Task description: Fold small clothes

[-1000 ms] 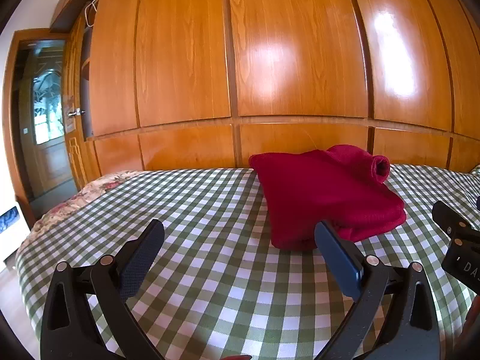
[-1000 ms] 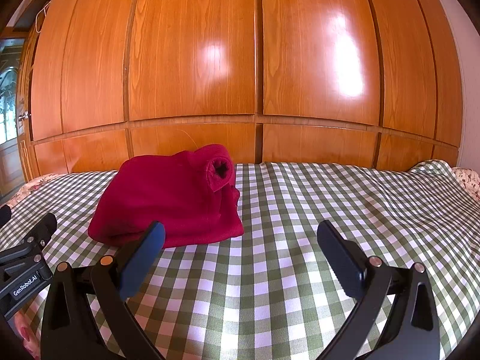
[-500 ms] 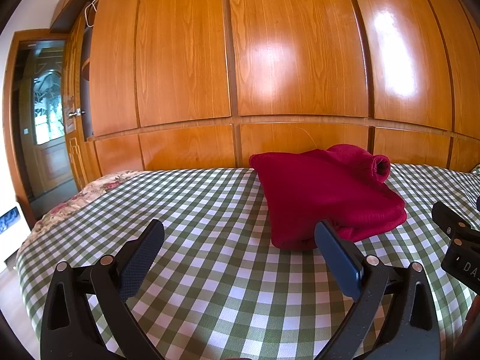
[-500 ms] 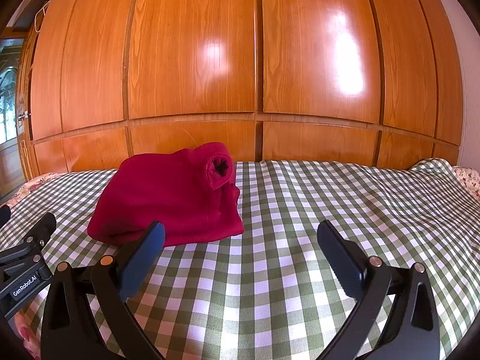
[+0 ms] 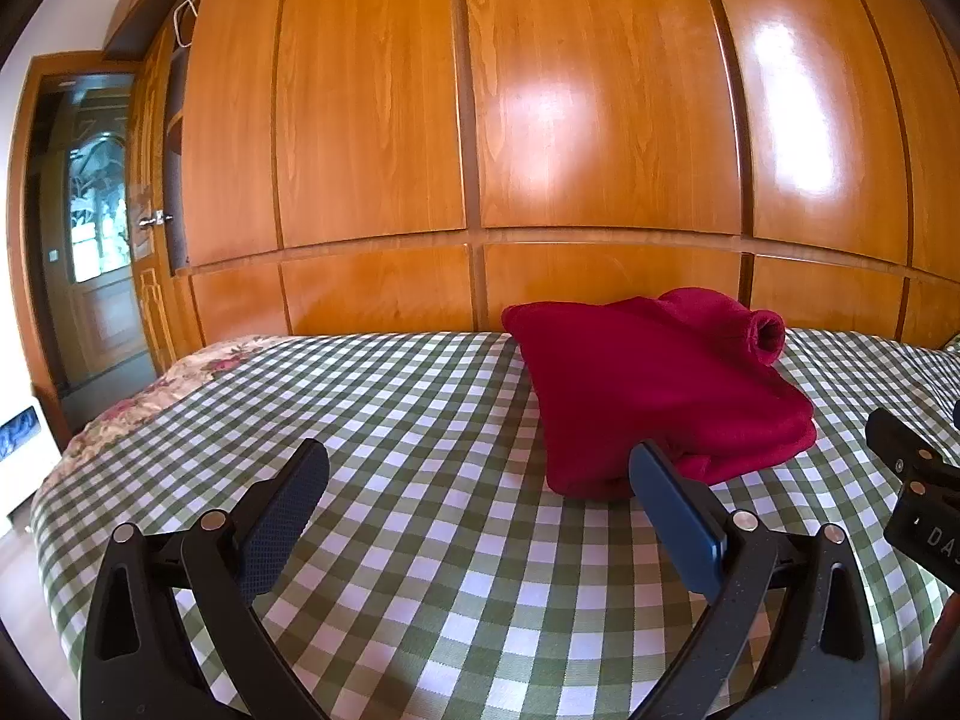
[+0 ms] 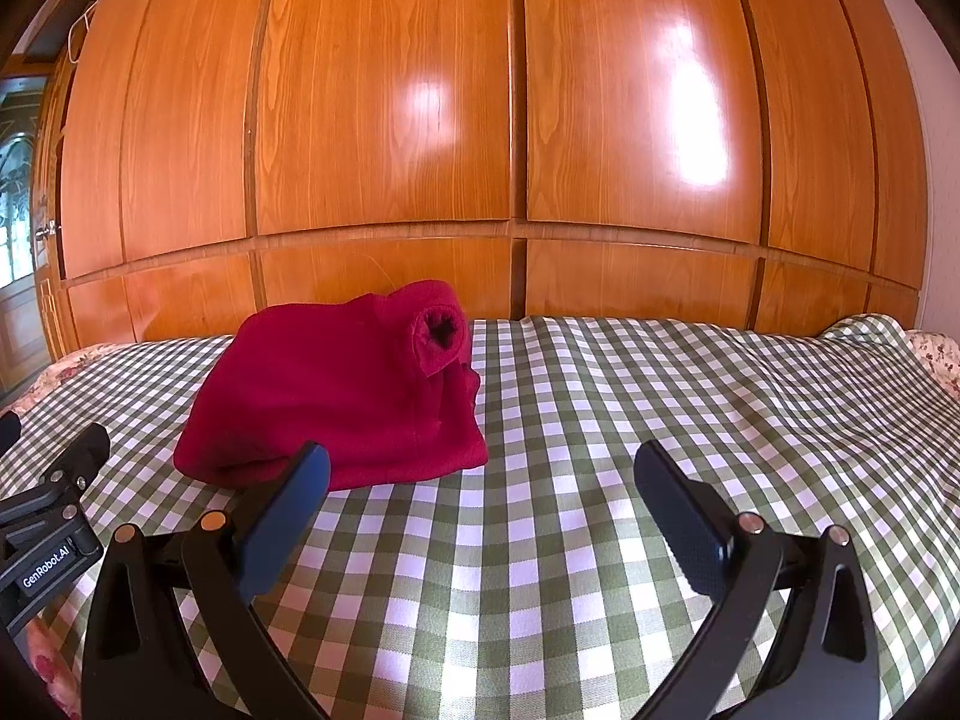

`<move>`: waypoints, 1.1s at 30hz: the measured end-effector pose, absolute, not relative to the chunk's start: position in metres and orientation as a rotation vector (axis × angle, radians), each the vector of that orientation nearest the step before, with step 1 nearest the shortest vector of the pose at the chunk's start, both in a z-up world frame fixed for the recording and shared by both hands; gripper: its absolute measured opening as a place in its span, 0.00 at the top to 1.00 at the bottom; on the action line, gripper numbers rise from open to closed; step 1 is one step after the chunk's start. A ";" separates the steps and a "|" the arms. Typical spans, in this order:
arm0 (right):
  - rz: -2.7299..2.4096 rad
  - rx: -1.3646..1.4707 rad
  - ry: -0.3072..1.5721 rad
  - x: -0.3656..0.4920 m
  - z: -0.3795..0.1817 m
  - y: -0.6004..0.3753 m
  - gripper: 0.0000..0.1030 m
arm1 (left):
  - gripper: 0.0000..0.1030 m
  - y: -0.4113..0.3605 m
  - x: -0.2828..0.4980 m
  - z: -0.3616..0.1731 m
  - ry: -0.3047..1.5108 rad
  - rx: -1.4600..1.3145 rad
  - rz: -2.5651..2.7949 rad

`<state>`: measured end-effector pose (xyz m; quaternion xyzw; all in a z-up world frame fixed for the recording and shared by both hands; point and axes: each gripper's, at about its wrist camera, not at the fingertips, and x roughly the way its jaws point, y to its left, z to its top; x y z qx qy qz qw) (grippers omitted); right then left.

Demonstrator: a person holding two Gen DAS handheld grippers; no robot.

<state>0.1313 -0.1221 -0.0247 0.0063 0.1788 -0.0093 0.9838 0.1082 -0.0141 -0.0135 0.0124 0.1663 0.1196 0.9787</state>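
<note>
A folded dark red fleece garment lies on a green-and-white checked bedspread, toward the far side of the bed and close to a glossy orange-brown wooden wardrobe wall. One rolled cuff or collar opening sits on top at the garment's right end, its dark hole facing the near side.

The left gripper hovers over the near part of the bedspread with its two black fingers spread wide and nothing between them; its right finger tip overlaps the garment's near left corner in the left wrist view, and contact cannot be judged. The right gripper is likewise spread apart and empty, to the right of the garment. At the far left, a wooden door with patterned glass stands beyond the bed.
</note>
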 end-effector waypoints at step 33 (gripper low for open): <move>0.027 0.092 0.548 0.161 -0.037 -0.138 0.02 | 0.04 0.006 0.133 -0.024 0.487 -0.066 0.216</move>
